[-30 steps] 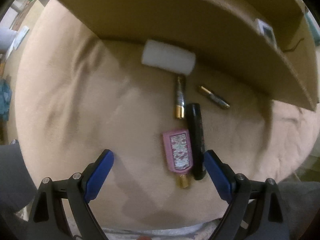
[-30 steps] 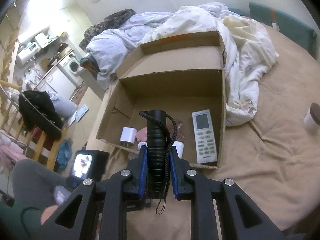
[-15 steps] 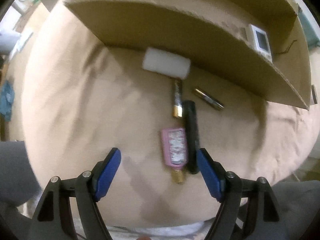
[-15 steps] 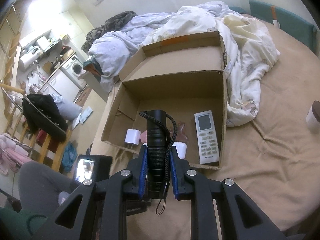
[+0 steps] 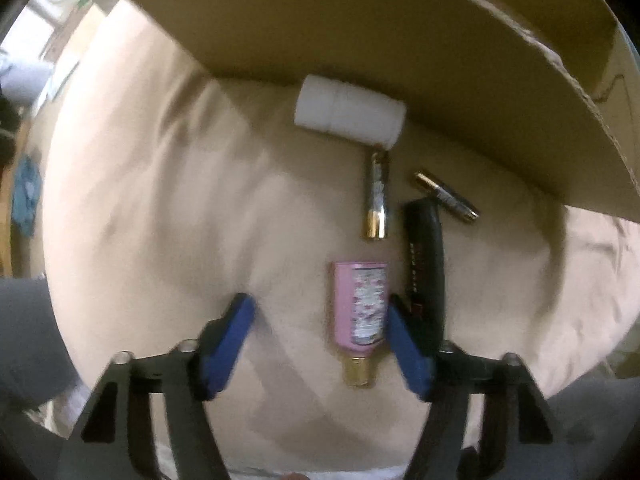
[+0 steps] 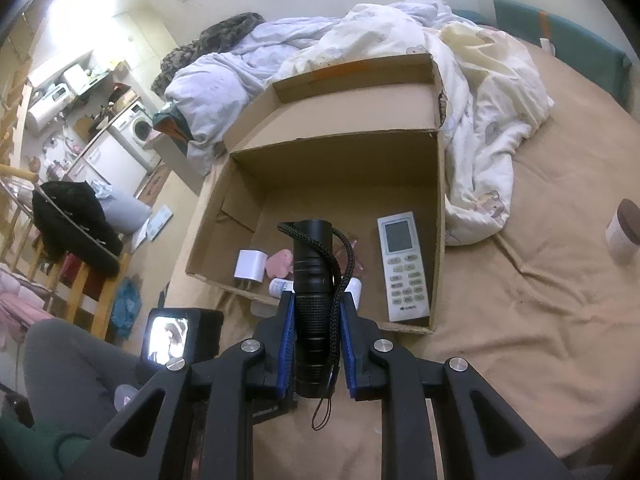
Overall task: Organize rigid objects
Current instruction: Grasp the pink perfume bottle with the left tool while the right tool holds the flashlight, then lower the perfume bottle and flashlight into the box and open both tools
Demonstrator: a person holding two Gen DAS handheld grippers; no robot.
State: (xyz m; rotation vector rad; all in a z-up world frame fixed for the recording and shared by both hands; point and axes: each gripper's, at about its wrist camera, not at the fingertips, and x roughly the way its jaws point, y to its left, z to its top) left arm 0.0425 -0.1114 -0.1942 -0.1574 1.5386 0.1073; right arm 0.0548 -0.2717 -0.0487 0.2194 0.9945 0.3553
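Note:
My left gripper (image 5: 320, 320) is open just above the tan bedsheet. A pink bottle with a gold cap (image 5: 361, 312) lies between its fingers, close to the right one. A black tube (image 5: 425, 256) lies just right of it, with a gold-ended tube (image 5: 377, 200), a second small tube (image 5: 446, 197) and a white cylinder (image 5: 349, 112) beyond, against the cardboard box wall (image 5: 400, 60). My right gripper (image 6: 316, 300) is shut on a black flashlight (image 6: 314, 280) with a wrist cord, held over the near edge of the cardboard box (image 6: 439, 208).
Inside the box lie a white remote (image 6: 403, 266), a white charger (image 6: 250, 270) and a pink item (image 6: 280, 262). A crumpled duvet (image 6: 460, 80) lies behind and right of the box. A brown-lidded cup (image 6: 622, 236) stands at the right. A person's leg (image 6: 68, 364) is at lower left.
My left gripper has come down and shifted right, so the pink bottle now lies between its fingers. My right gripper keeps the flashlight and has moved slightly closer to the box.

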